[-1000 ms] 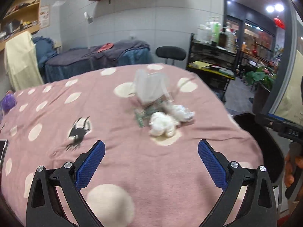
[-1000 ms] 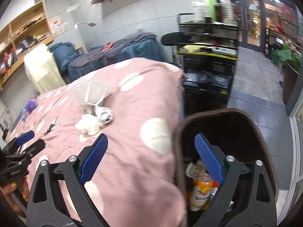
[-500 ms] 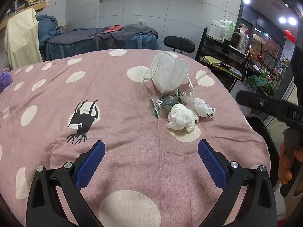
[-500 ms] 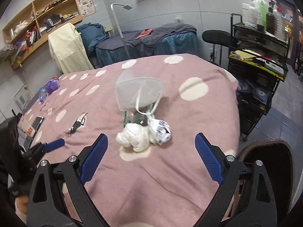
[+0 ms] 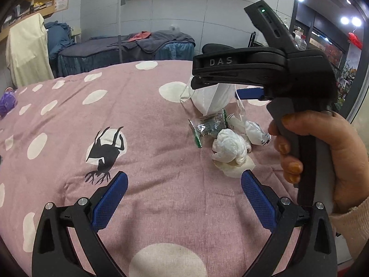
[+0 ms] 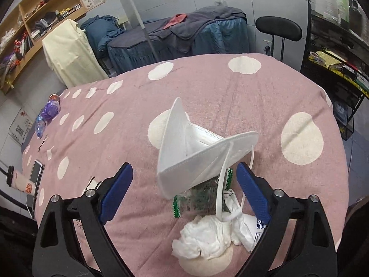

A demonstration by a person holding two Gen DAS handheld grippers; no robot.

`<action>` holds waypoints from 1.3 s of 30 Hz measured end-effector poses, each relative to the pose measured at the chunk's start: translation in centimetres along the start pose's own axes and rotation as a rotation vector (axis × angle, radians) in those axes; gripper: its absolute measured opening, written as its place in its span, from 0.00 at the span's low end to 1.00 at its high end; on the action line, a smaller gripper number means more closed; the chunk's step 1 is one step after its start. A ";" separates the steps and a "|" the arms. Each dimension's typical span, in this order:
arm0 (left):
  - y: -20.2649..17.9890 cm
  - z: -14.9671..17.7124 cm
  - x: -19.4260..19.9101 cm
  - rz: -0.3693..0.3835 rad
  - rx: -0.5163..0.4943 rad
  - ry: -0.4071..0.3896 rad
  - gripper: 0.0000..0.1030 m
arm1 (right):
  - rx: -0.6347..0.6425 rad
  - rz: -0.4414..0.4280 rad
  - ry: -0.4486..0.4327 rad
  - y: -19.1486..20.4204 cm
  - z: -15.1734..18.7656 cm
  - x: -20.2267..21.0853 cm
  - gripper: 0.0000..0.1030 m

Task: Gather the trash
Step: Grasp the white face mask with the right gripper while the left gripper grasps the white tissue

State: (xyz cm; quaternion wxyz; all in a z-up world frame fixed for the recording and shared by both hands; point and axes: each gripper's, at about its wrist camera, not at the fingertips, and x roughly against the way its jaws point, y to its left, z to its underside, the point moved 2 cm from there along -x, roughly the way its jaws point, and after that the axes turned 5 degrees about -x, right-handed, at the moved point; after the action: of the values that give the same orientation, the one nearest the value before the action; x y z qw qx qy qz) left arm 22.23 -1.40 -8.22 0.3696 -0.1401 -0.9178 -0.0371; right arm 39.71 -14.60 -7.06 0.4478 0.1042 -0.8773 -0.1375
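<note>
**Trash pile between the right claw's jaws; left claw standing by**

**Left wrist view.** Trash sits in one cluster ahead of and to the right of the left claw point(image 5: 184, 202), on the pink spotted cloth point(image 5: 143, 120) covering the bench. The cluster comprises a white face mask point(image 5: 213, 100) at the far side, a clear green-edged wrapper point(image 5: 207, 127), a crumpled tissue point(image 5: 229, 149) nearest the claw, and a small twisted white packet point(image 5: 256, 132). The grouping probably allows several items to be taken from one approach. The left claw stands wide and empty, with nothing between its pads; it is clear of the pile, which leaves access for the other tool. The right claw point(image 5: 250, 93) is seen from the side, held in the person's hand point(image 5: 322, 152) and angled down over the mask.

**Right wrist view.** The right claw point(image 6: 184, 191) is moderately wide and its jaws are closing. The face mask point(image 6: 196, 159) stands partly between them, with the wrapper point(image 6: 198, 198) beneath it. The right pad lies just beside the mask's ear loop point(image 6: 221, 191); firm contact cannot be confirmed. The tissue point(image 6: 203, 237) and packet point(image 6: 248, 230) lie nearer the camera than the pads, so the mask appears to be the intended pick.
</note>
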 end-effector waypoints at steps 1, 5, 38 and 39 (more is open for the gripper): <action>-0.2 -0.1 -0.1 0.007 -0.005 0.001 0.94 | -0.010 -0.005 0.012 -0.3 -0.1 -0.5 0.52; -0.9 -0.8 -1.1 0.041 -0.018 0.015 0.94 | -0.032 -0.042 0.010 -1.6 -0.2 -0.5 0.15; -4.2 -2.9 -1.3 0.172 -0.032 0.042 0.22 | -0.004 -0.034 -0.306 -7.9 5.6 15.6 0.08; -4.0 -2.9 -0.7 0.171 -0.025 0.024 0.22 | -0.004 -0.030 -0.314 -8.0 5.9 16.0 0.08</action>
State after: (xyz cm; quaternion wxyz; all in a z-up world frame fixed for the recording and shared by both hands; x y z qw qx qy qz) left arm 23.47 -5.90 -6.48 0.3805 -0.2221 -0.8975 -0.0182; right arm 26.13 -26.20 -0.90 0.3032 0.0937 -0.9346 -0.1606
